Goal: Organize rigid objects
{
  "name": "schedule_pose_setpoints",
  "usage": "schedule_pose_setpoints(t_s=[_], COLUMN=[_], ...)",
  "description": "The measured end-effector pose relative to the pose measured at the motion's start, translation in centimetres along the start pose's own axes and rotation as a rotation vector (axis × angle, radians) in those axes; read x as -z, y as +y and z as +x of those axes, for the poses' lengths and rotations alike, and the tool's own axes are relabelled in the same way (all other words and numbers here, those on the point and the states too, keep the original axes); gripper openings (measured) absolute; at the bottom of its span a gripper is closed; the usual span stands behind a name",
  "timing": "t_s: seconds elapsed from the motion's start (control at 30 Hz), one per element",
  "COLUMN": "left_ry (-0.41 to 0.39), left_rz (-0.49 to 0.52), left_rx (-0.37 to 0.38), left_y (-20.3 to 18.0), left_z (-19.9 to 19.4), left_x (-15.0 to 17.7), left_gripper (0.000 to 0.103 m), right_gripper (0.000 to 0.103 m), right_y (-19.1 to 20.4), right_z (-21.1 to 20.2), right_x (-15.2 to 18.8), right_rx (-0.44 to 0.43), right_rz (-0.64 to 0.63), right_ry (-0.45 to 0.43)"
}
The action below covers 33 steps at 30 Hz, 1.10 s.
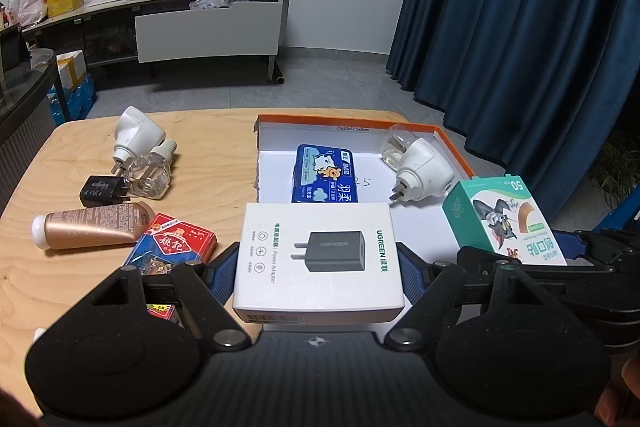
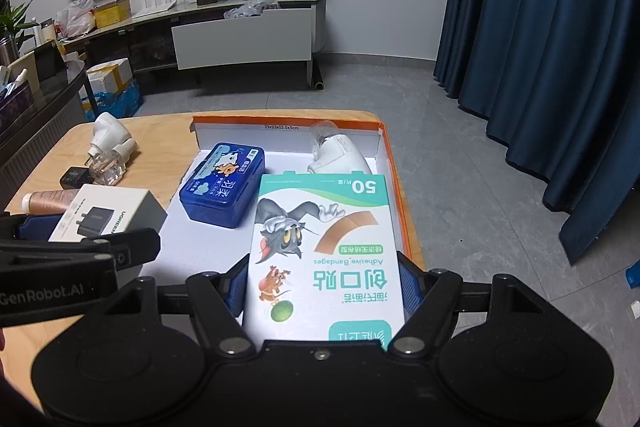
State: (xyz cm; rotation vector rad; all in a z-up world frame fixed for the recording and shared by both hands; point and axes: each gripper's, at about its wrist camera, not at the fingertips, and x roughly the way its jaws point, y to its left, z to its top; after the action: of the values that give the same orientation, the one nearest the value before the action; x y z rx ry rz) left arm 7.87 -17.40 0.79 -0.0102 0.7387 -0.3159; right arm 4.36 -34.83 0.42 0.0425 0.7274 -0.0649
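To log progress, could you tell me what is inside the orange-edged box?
Inside the orange-edged box: a blue case and a white plug-in device; the held bandage box hides its near corner.

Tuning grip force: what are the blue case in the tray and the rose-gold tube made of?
Blue case: looks like hard moulded plastic, glossy, with rounded corners and a lid seam. Rose-gold tube: likely soft laminate or plastic, metallic sheen, flat crimped end, white cap.

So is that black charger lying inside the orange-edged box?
No, the black charger lies out on the wooden table, left of the orange-edged box, beside a clear bottle.
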Motion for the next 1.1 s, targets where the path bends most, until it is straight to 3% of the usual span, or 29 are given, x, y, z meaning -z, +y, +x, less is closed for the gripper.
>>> schedule_pose_setpoints(t_s=[1.1], left_ry=[0.005], left_rz=[0.011], left_rx=[0.005], left_y=[-0.01], left_z=[0.17], left_x=[0.03], left_gripper=[0.079], right_gripper=[0.084], right_y=[-0.40], right_z=[0.50], right_x=[0.13], right_rx=[-0.003], right_rz=[-0.008], right_ry=[0.012])
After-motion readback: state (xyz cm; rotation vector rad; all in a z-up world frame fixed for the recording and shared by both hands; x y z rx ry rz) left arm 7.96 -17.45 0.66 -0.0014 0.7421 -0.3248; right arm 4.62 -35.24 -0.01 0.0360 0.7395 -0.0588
